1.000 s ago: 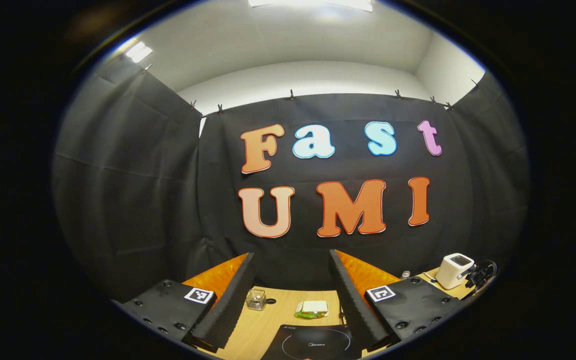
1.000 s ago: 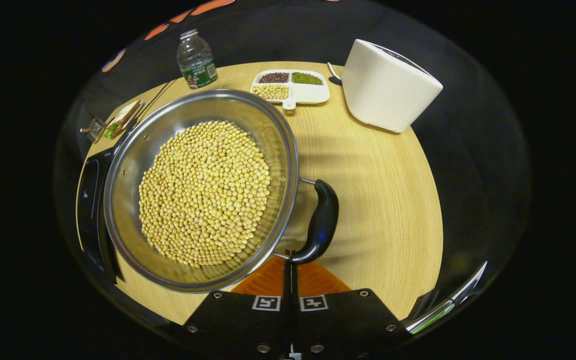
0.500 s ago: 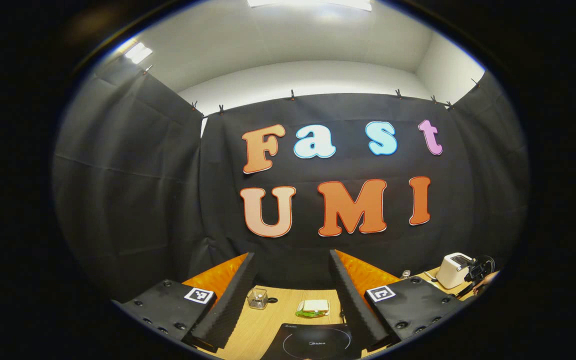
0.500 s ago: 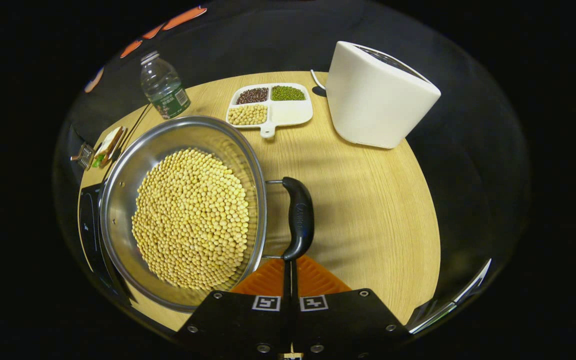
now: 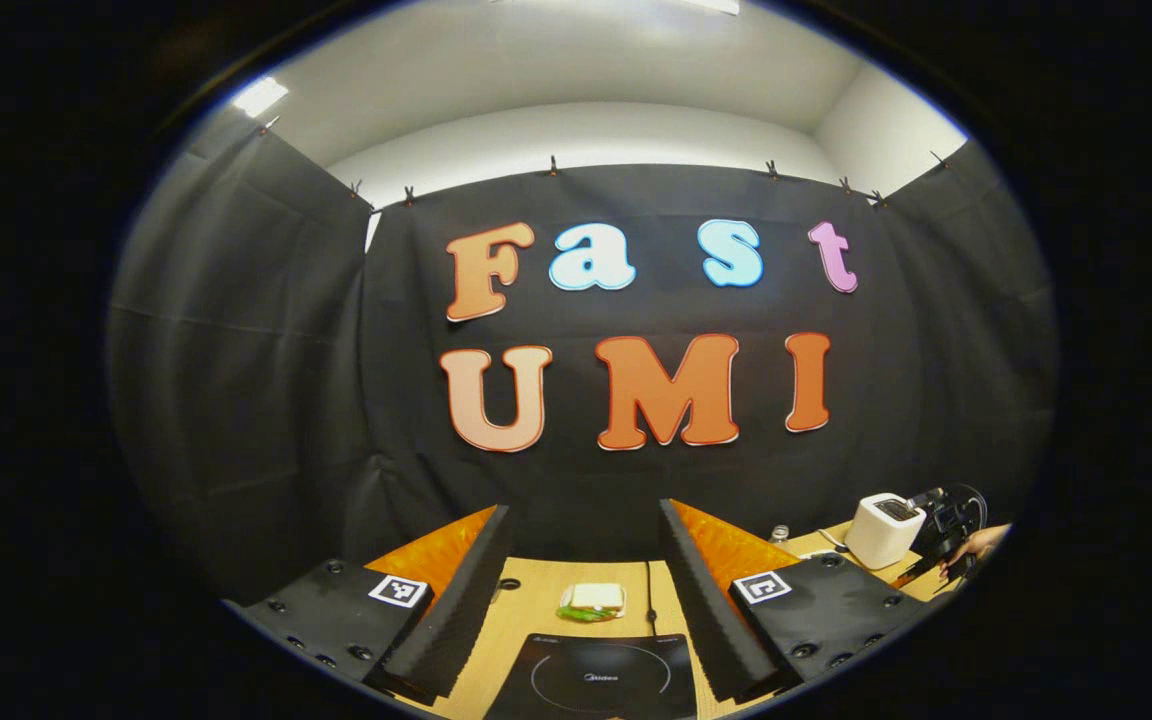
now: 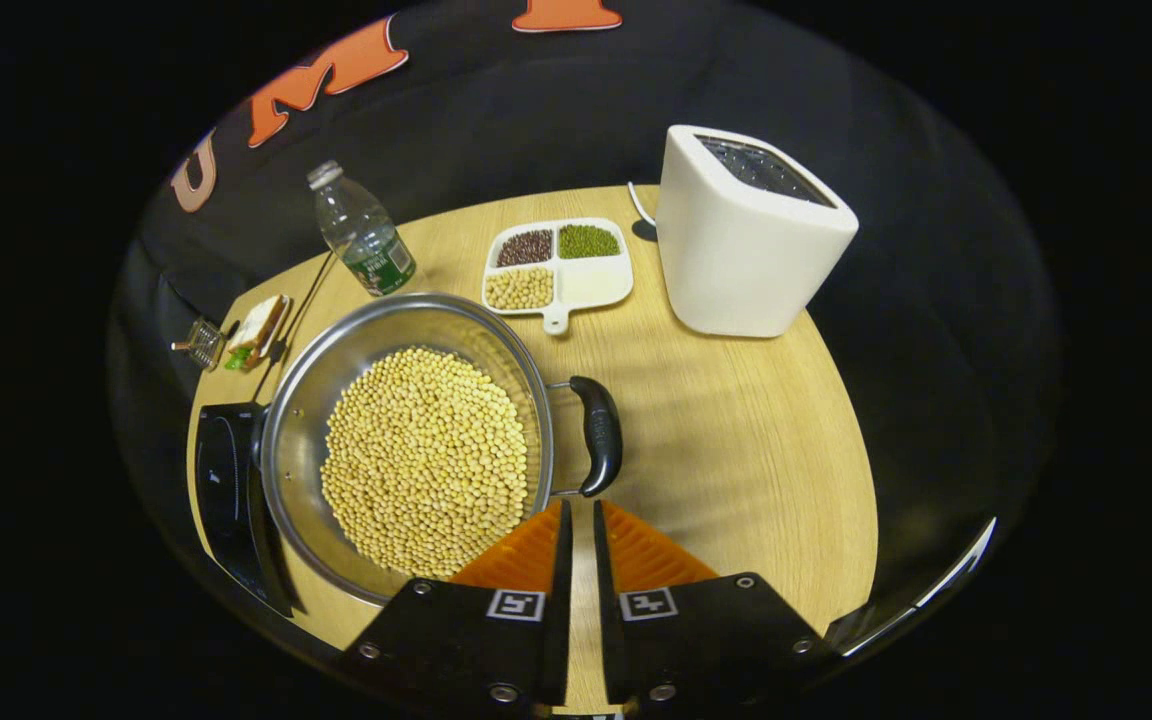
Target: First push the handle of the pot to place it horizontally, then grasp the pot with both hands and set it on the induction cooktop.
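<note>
The round stainless-steel pot, filled with pale yellow soybeans, sits on the light wooden round table, its left edge overlapping the flat black induction cooktop. Its black curved side handle sticks out from the pot's right rim on two thin metal rods and lies level, parallel to the table.

In the right gripper view, the right gripper hangs just short of the handle's lower end. Its fingers stand nearly together with only a narrow slit between them, and nothing is held; the tips look to be just clear of the handle.

Beyond the pot lie a white divided dish with dark red, green and yellow beans in three of its compartments, a clear plastic water bottle with a green label, and a white boxy toaster to the right. At the table's left edge are a sandwich and a small clear glass container.

In the left gripper view, the left gripper is raised and looks toward the booth wall. Its fingers are spread wide with nothing between them. Below them show the cooktop and the sandwich. Far right in that view a hand holds the other gripper beside the toaster.
</note>
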